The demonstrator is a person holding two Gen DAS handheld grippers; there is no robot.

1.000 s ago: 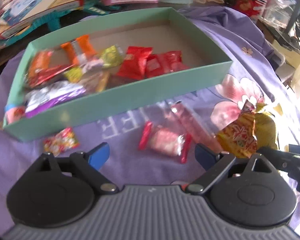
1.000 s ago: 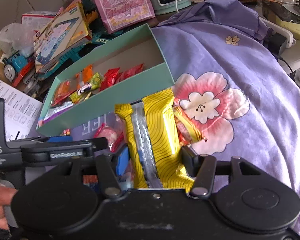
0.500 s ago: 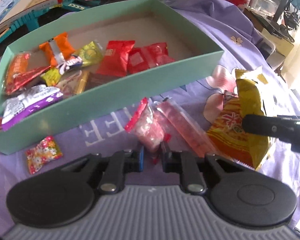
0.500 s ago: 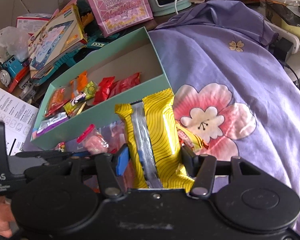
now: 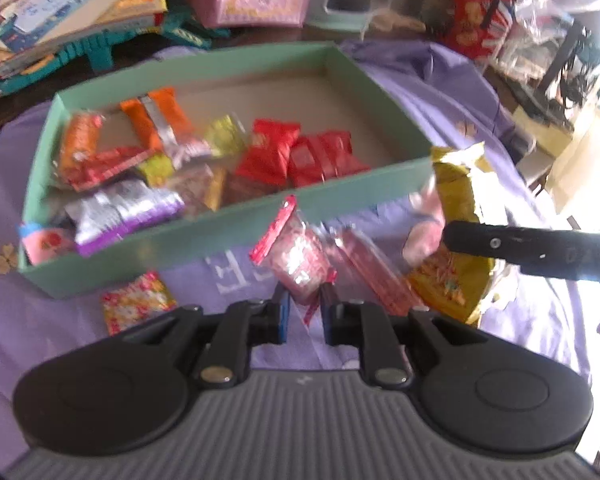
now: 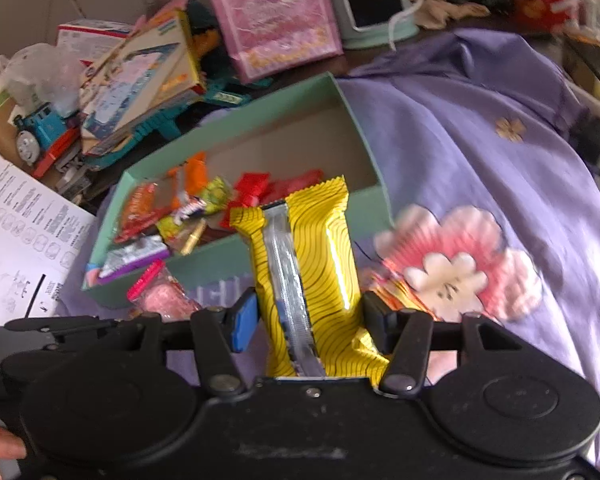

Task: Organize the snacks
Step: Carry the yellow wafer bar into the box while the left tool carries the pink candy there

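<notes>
A mint green box (image 5: 236, 228) holds several snack packets on a purple cloth. My left gripper (image 5: 303, 314) is shut on a pink candy packet with red ends (image 5: 298, 256), lifted just before the box's near wall. My right gripper (image 6: 308, 320) is shut on a yellow striped snack bag (image 6: 324, 248), held upright near the box's (image 6: 356, 120) right corner. The pink packet also shows in the right wrist view (image 6: 160, 292). The yellow bag also shows in the left wrist view (image 5: 456, 192).
A floral candy (image 5: 134, 302) and a long pink packet (image 5: 374, 276) lie on the cloth before the box. An orange-yellow packet (image 5: 444, 280) lies at right. Books (image 6: 140, 68), a toy train (image 6: 36, 136) and a pink bag (image 6: 268, 12) crowd behind the box.
My left gripper closed on the pink candy packet and lifted it toward the box. My right gripper moved the yellow bag up and closer to the box.
</notes>
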